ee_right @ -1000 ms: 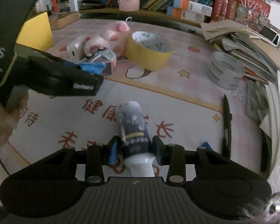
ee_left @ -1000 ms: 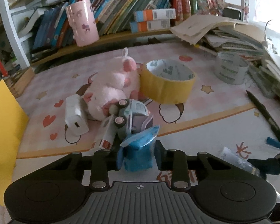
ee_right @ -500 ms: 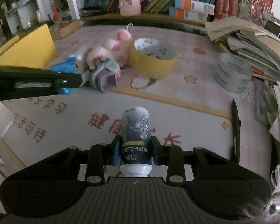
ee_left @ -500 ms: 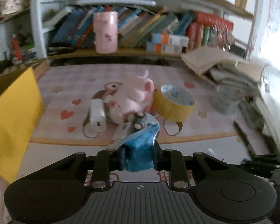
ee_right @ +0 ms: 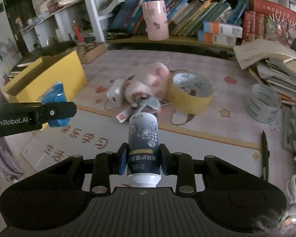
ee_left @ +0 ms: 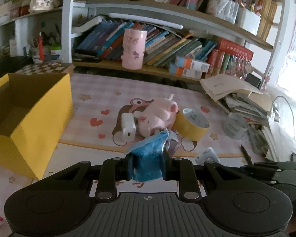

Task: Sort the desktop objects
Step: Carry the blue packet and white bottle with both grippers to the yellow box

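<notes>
My left gripper (ee_left: pixel 147 165) is shut on a blue packet (ee_left: pixel 149 158) and holds it above the desk mat; it also shows in the right wrist view (ee_right: pixel 56 106). My right gripper (ee_right: pixel 143 162) is shut on a dark bottle with a white cap (ee_right: pixel 143 140), held above the mat. An open yellow box (ee_left: pixel 25 116) stands at the left, also in the right wrist view (ee_right: pixel 49 79). On the mat lie a pink plush toy (ee_left: pixel 157 114), a white charger (ee_left: pixel 128 127), a yellow tape roll (ee_left: pixel 192 124), a toy car (ee_right: pixel 146 103) and a grey tape roll (ee_right: pixel 263 103).
A pink cup (ee_left: pixel 133 49) stands on the low shelf in front of rows of books. Stacked papers and books (ee_left: pixel 242 98) crowd the right side. A black pen (ee_right: pixel 264 152) lies at the right on the mat. A small red-and-white item (ee_right: pixel 122 116) lies by the toy car.
Both grippers have risen and pulled back with their objects still held. The left gripper has swung left, so the yellow box now shows open from above.
</notes>
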